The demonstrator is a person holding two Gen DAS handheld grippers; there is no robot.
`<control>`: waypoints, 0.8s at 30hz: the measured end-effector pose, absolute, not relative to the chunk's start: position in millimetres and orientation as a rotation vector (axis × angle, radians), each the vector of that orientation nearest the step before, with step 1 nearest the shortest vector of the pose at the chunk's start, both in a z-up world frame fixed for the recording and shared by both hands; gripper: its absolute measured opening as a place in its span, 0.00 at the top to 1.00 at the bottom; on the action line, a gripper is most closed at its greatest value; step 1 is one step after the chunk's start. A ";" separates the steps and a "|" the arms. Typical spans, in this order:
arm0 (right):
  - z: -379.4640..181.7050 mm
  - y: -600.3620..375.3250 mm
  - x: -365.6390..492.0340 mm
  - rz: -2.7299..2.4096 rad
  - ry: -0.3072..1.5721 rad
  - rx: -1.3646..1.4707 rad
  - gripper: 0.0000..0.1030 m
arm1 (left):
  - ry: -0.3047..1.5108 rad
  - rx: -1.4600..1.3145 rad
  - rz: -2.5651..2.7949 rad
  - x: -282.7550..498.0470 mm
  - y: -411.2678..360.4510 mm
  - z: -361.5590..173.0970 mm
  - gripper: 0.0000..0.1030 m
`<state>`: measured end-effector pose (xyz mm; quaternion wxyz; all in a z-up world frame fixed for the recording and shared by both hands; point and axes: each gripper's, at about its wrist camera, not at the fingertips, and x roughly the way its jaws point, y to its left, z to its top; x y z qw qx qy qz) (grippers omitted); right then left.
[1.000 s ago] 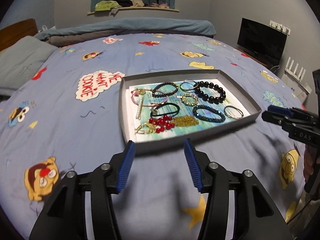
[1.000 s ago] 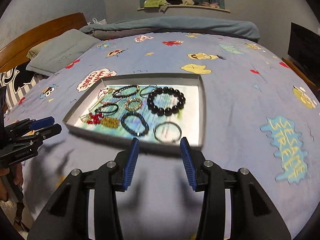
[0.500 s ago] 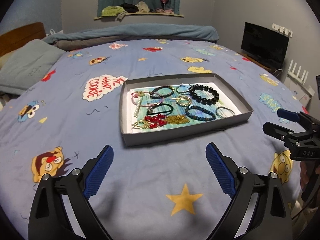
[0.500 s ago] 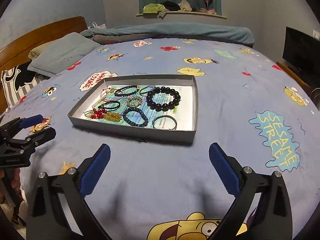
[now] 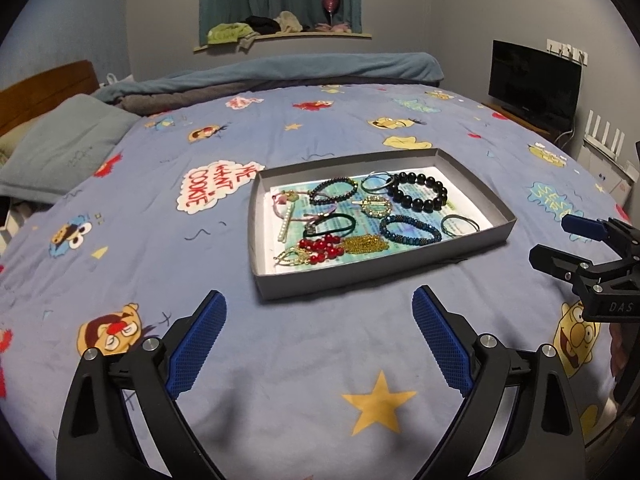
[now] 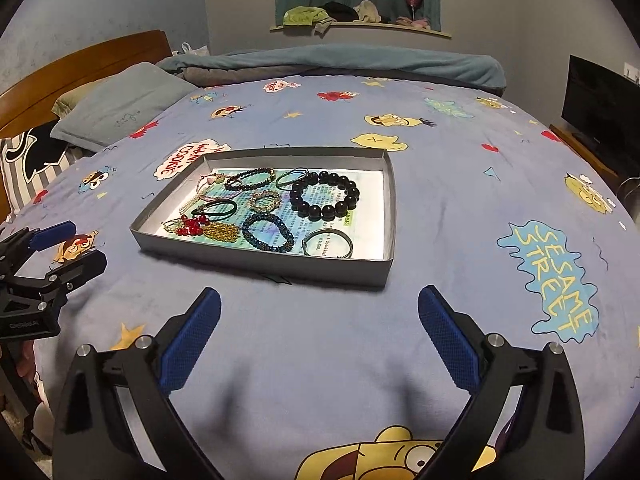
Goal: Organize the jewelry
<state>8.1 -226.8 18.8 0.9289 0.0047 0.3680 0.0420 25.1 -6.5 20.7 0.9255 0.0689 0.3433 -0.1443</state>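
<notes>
Currently: Both Grippers Spread, Jewelry Held in Tray

Presently, the left gripper [image 5: 319, 340] is positioned above the blue printed bedspread [image 5: 132, 264], with its two blue-padded fingers [image 5: 196, 344] spread wide and nothing held between them. The right gripper [image 6: 319, 340] is held likewise, jaws fully apart and empty. Each gripper is also seen from the side in the other camera, at the frame edge, short of the tray.

A shallow grey tray [image 5: 362, 280] is set on the bedspread ahead of both grippers, apart from the fingertips. All jewelry is contained inside it, on a printed paper liner. A large black bead bracelet [image 6: 324, 194] is located toward the far right of the tray. A dark blue beaded bracelet [image 6: 267, 233] is placed nearer the front wall, with a thin metal bangle [image 6: 327, 243] just beside it on the right. A cluster of red beads [image 5: 320, 249] is touching a gold chain bundle [image 5: 365, 245] near the front left. A black hair tie [image 5: 330, 226] and a round gold brooch [image 5: 373, 205] are positioned at the centre. A grey pillow [image 6: 120, 106] is seen at the far left.
</notes>
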 end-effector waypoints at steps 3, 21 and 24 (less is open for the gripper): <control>18.4 -226.8 8.7 0.086 0.757 0.011 0.05 | 0.704 0.147 -0.298 24.6 -7.1 20.1 0.09; 16.7 -229.0 9.6 0.084 0.757 0.014 0.05 | 0.703 0.148 -0.295 24.2 -7.5 19.8 0.09; 15.9 -229.4 9.8 0.084 0.757 0.015 0.05 | 0.703 0.149 -0.295 24.1 -7.5 19.8 0.09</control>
